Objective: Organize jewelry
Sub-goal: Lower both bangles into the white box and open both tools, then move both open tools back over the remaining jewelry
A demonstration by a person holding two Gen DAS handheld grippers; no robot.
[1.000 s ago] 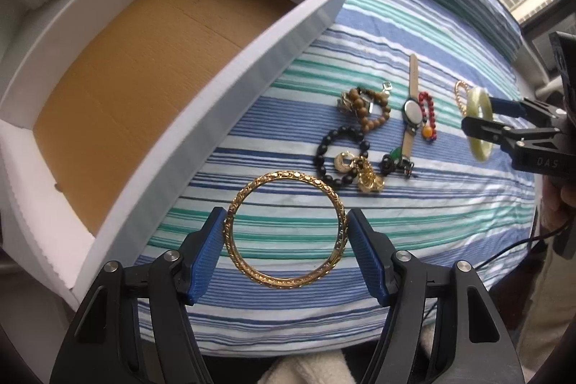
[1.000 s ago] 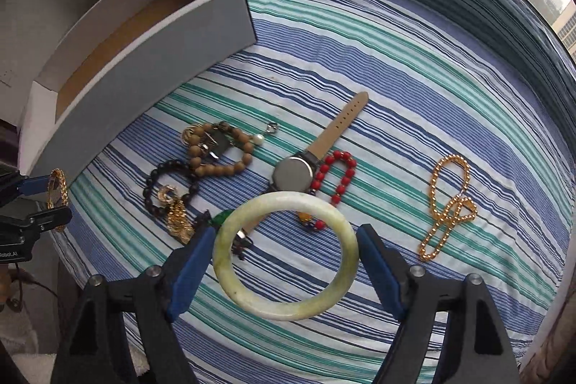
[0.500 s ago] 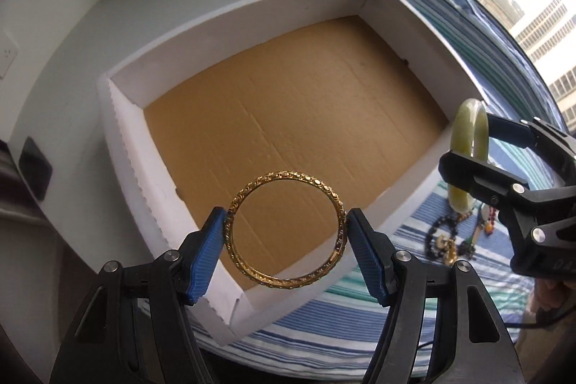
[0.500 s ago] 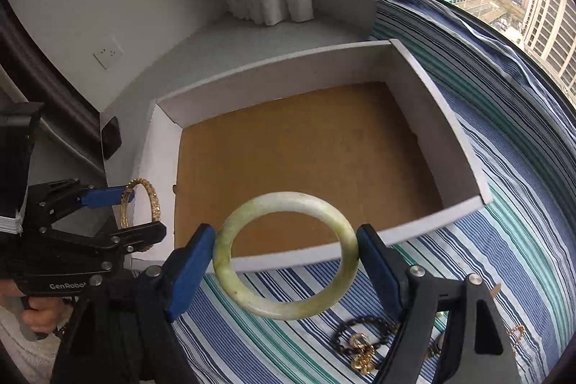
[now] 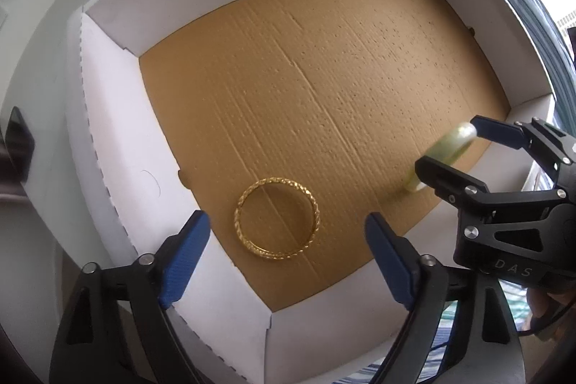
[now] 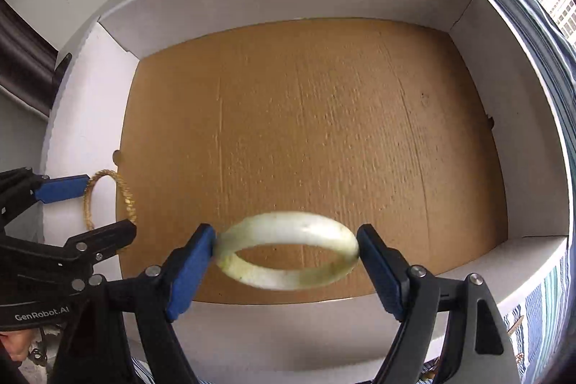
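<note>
My left hand-held gripper (image 5: 284,251) points down into the near left corner of the cardboard box (image 5: 118,117), and its jaws are opening. The gold bangle (image 5: 276,217) is between the blue pads (image 5: 185,258) but clear of both, so nothing grips it; from this view it looks flat on the brown floor of the box. From the right wrist view the same bangle (image 6: 108,200) appears edge-on beside the left white wall, and I cannot tell there whether it fully rests on the floor.

My right hand-held gripper (image 6: 286,258) is over the near edge of the box with the pale green bangle (image 6: 288,249) spanning its jaws. Both pads (image 6: 189,270) touch the ring's outer rim, so it is clamped and tilted, held above the floor. The ring is blurred. A striped cloth (image 6: 540,308) shows beyond the right wall of the box.
</note>
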